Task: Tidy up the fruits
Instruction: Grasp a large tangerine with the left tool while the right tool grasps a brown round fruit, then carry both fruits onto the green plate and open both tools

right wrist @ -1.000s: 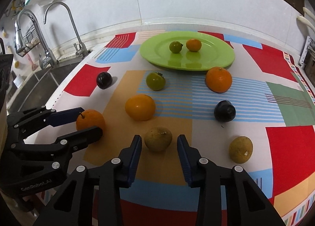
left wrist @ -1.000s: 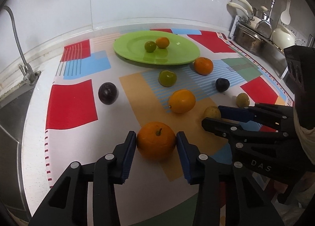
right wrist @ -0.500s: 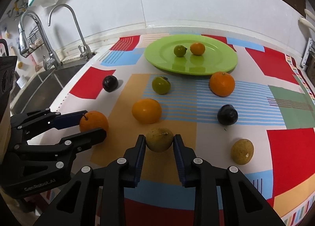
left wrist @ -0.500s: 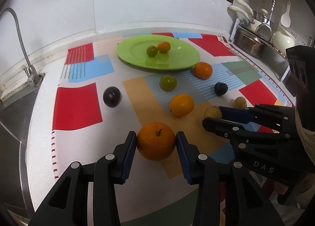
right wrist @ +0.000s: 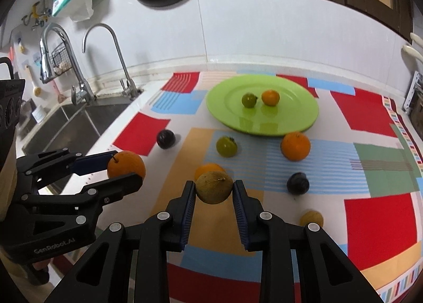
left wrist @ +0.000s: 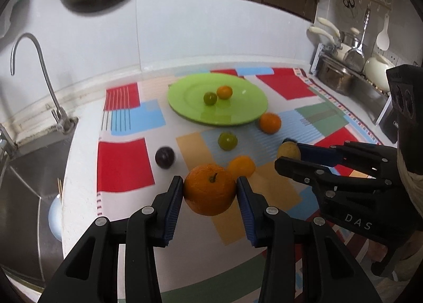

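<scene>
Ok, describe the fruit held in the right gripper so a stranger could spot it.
Start at the green plate on the patchwork cloth and come toward the camera. The right gripper is shut on a round, dull yellow-brown fruit. It is matte and russet, unlike the glossy oranges around it.

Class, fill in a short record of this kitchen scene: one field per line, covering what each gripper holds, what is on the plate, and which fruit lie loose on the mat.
left gripper: shut on the large orange, lifted off the mat
right gripper: shut on the tan fruit, lifted
green plate: one small green fruit, one small orange fruit
loose on patterned mat: two dark plums, one green fruit, two orange fruits, one small yellow fruit
sink: left of the mat
</scene>
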Available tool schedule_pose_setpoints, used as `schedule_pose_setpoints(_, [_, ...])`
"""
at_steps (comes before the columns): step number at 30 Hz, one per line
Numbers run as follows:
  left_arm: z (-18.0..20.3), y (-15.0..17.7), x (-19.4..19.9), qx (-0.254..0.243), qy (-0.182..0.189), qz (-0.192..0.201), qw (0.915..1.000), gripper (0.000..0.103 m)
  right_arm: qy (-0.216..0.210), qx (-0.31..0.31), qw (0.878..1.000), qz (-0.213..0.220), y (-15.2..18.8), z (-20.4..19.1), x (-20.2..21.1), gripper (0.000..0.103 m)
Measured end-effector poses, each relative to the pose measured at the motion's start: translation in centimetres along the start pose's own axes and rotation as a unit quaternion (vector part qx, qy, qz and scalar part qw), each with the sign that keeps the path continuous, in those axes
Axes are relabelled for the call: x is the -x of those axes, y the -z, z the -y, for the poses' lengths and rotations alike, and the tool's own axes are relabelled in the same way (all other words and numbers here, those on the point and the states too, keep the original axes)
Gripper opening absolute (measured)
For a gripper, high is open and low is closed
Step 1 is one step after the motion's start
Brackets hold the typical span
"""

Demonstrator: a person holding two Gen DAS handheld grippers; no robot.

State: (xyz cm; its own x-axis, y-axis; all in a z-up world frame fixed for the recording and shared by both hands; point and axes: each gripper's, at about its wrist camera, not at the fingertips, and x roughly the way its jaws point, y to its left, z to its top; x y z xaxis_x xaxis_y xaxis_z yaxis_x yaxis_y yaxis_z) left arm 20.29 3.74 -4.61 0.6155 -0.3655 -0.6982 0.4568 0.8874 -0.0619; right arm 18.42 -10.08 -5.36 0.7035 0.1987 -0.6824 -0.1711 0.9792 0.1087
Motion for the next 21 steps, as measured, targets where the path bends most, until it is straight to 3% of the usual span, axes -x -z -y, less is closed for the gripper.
schedule_pose_setpoints(11, [0.8, -3.5, 0.9, -0.017, 0.002, 0.036, 0.9992, 0.041, 0.005, 0.009, 0.999, 0.041, -2.7, 0.6, 2.0, 0.030])
schedule_pose_setpoints(21, [0.5, -7.4, -0.5, -0.032, 0.005, 0.050, 0.9982, 0.041, 0.012, 0.004, 0.998, 0.061, -6.3, 2.2, 1.5, 0.030])
